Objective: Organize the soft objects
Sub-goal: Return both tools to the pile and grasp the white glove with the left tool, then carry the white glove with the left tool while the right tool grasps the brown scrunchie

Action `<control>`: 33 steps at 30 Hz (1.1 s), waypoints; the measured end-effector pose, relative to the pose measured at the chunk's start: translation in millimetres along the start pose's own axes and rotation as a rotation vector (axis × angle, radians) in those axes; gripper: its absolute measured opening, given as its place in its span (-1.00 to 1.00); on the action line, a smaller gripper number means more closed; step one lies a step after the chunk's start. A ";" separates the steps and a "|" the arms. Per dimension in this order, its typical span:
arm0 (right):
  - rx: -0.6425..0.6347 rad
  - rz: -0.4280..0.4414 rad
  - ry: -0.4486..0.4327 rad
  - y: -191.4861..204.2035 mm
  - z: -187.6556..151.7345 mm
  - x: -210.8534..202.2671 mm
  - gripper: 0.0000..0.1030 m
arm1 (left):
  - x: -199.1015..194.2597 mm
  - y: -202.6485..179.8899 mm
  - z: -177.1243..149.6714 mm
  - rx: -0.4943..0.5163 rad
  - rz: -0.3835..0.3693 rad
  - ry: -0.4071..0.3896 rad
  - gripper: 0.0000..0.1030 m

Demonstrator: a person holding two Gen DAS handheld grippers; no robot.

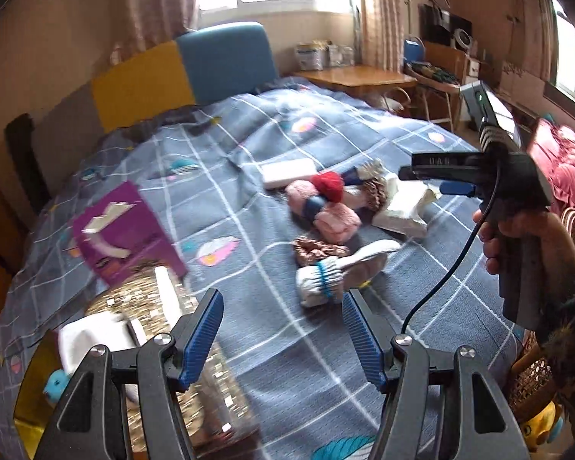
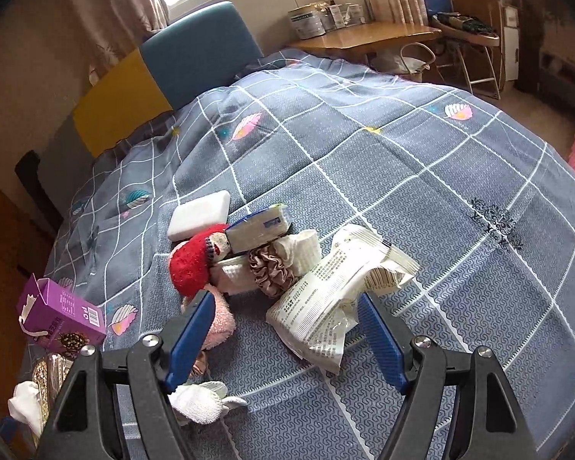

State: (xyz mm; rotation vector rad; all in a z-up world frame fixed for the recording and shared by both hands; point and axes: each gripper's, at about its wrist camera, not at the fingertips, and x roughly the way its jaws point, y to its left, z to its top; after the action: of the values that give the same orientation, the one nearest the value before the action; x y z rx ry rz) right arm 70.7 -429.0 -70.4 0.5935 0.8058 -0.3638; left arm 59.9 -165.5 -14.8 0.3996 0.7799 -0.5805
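Observation:
A heap of soft things lies on the grey checked bedspread (image 2: 402, 176). It includes a red plush piece (image 2: 189, 264), a pink fluffy sock (image 2: 220, 322), a brown scrunchie (image 2: 270, 268), a white sponge block (image 2: 199, 214) and a printed white packet (image 2: 326, 299). My right gripper (image 2: 285, 303) is open just in front of the packet, with nothing pressed between its pads. My left gripper (image 1: 281, 303) is open and empty above the bedspread, close to a white sock with a blue band (image 1: 322, 280). In the left wrist view, a hand (image 1: 517, 237) holds the right gripper (image 1: 421, 180) over the heap.
A purple carton (image 1: 126, 230) lies at the left, beside a gold sequinned basket (image 1: 145, 306) holding white cloth. A yellow and blue headboard (image 1: 195, 69) stands behind. A wooden desk (image 2: 364, 38) and a pink quilt (image 1: 567, 168) are at the right, a wicker chair (image 1: 533, 379) below.

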 end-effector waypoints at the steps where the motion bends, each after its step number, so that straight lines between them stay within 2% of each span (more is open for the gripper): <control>1: 0.011 0.001 0.003 -1.8 0.3 0.2 0.50 | 9.6 -5.6 2.8 0.016 -0.015 0.014 0.27; 7: 0.043 0.030 0.019 -5.4 0.9 0.8 0.50 | 70.3 -33.1 8.3 0.095 -0.045 0.112 0.27; 11: 0.046 0.050 0.032 -4.7 0.6 2.8 0.52 | 102.8 -47.4 7.1 0.162 -0.051 0.145 0.27; 14: 0.052 0.059 0.042 -5.3 0.6 5.0 0.52 | 120.4 -52.5 6.9 0.207 -0.038 0.159 0.43; 16: 0.055 0.065 0.046 -5.7 0.8 6.1 0.52 | 126.7 -51.1 7.0 0.202 -0.040 0.151 0.43; 17: 0.057 0.066 0.046 -6.3 1.3 6.2 0.52 | 129.4 -49.3 6.4 0.189 -0.050 0.157 0.37; 18: 0.059 0.067 0.045 -6.4 1.5 6.3 0.52 | 130.1 -47.0 5.3 0.167 -0.061 0.161 0.00; 19: 0.059 0.066 0.042 -6.7 1.7 6.2 0.52 | 128.1 -44.3 3.4 0.141 -0.048 0.151 -0.20; 22: 0.053 0.071 0.032 -6.2 2.1 5.3 0.52 | 111.8 -39.2 -5.1 0.105 -0.082 0.113 -0.38; 27: -0.033 0.092 0.051 9.5 -1.4 8.6 0.43 | 74.4 -36.2 -35.3 0.079 -0.112 0.081 -0.45; 29: -0.083 0.108 0.071 19.4 -5.0 11.3 0.30 | 66.1 -36.2 -47.6 0.086 -0.121 0.093 -0.45; 33: -0.215 0.194 0.152 48.5 -18.1 19.8 0.15 | 60.4 -40.4 -60.6 0.120 -0.093 0.085 -0.45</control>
State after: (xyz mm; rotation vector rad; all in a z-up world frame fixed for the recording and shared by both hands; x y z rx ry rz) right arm 98.3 -381.5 -78.1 0.4968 0.9110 -0.0529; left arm 36.5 -184.7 -104.4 0.5026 0.8504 -0.7033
